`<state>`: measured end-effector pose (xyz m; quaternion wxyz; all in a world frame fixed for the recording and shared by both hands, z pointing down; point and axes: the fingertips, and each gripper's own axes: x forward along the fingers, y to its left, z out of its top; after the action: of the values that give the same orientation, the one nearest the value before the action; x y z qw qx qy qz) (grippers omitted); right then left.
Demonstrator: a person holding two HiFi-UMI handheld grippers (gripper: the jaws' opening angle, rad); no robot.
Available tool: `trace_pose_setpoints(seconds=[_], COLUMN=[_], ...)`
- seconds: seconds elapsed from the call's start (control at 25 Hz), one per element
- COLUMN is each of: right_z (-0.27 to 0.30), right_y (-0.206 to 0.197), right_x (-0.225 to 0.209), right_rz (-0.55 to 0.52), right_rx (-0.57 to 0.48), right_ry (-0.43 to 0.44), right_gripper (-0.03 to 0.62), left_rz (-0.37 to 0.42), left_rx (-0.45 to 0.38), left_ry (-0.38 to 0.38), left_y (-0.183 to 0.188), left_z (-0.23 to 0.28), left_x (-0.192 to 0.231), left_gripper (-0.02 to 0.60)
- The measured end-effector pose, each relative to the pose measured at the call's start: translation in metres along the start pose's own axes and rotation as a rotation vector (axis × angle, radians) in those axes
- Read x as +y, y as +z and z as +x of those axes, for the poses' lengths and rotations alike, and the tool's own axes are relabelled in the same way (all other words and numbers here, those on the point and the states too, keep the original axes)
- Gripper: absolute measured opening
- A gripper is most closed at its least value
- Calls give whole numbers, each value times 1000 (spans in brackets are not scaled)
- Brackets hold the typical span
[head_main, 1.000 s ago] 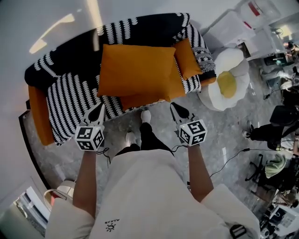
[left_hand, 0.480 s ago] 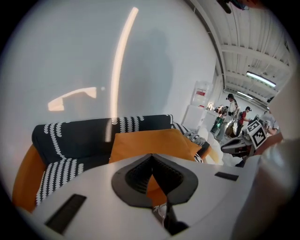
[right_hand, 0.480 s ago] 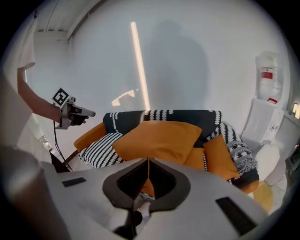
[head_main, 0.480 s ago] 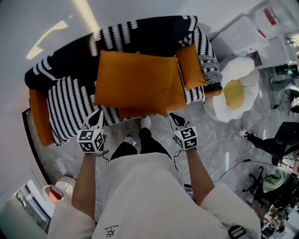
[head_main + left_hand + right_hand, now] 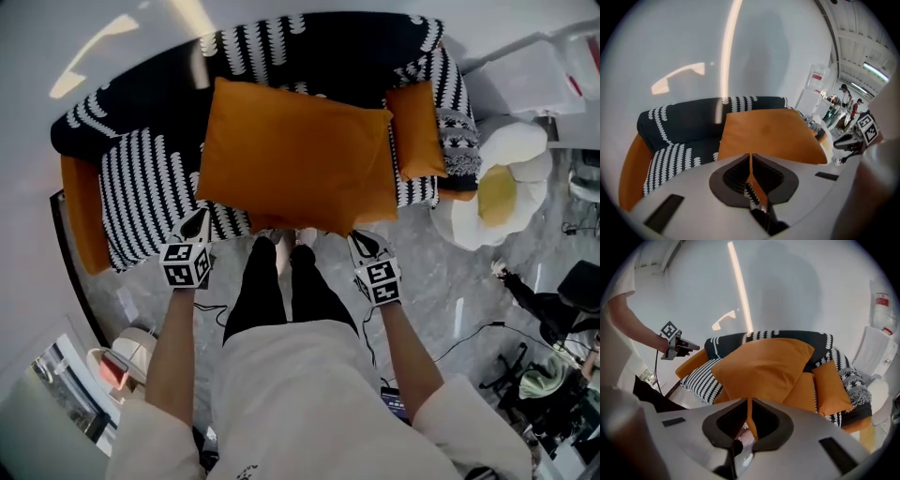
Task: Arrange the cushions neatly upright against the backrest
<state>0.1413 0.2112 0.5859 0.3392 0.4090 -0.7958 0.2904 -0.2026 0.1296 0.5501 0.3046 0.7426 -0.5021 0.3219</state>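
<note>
Both grippers have moved up to the sofa's front edge since the earlier frames. The person has stepped closer, so in the head view the sofa now fills the upper half of the frame and the feet stand just below the seat.

The left gripper [image 5: 194, 225] has its jaws clenched together with nothing between them. It sits near the lower left corner of the large orange rectangular fabric cushion [image 5: 295, 155] and holds nothing. The right gripper [image 5: 362, 242] is also clenched and empty, near the cushion's lower right corner.

That cushion lies sloped across the seat of the black-and-white patterned fabric sofa [image 5: 141, 178], not upright. Its near edge reaches the seat front, over a second orange cushion [image 5: 375, 202] that peeks out beneath. A smaller orange cushion [image 5: 415, 129] leans at the right of the frame, by the armrest. The dark backrest [image 5: 328, 37] along the top of the frame appears to have no cushion standing properly against it.

The approach looks finished but no grasp has begun. The jaws would need to part before they can take the big cushion's corners.
</note>
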Motion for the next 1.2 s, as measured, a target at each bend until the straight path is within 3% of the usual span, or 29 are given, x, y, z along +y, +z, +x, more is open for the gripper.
trace_pose_setpoints(seconds=[0.16, 0.28, 0.52, 0.72, 0.84, 0.88, 1.04, 1.2], right_z=[21, 34, 60, 86, 98, 101, 108, 91], right_y=[-20, -36, -58, -79, -88, -89, -68, -37], right_x=[-4, -8, -10, -4, -8, -11, -17, -19], right_rz=[10, 33, 57, 19, 11, 23, 69, 107], right_rx=[66, 131, 218, 312, 374, 382, 341, 279], right_ry=[-28, -54, -123, -147, -164, -173, -199, -209], right_gripper=[42, 199, 307, 362, 365, 363, 206, 155], left_rz=[110, 162, 158, 353, 427, 435, 471, 422], left_rx=[126, 214, 273, 367, 410, 413, 398, 338], left_ry=[-7, -19, -43, -96, -127, -142, -189, -205], left_y=[-39, -70, -100, -133, -141, -140, -124, -89], left_z=[39, 67, 116, 148, 164, 169, 176, 158], left_x=[33, 54, 94, 118, 119, 116, 111, 108], left_gripper=[30, 147, 271, 304, 298, 266, 171, 109])
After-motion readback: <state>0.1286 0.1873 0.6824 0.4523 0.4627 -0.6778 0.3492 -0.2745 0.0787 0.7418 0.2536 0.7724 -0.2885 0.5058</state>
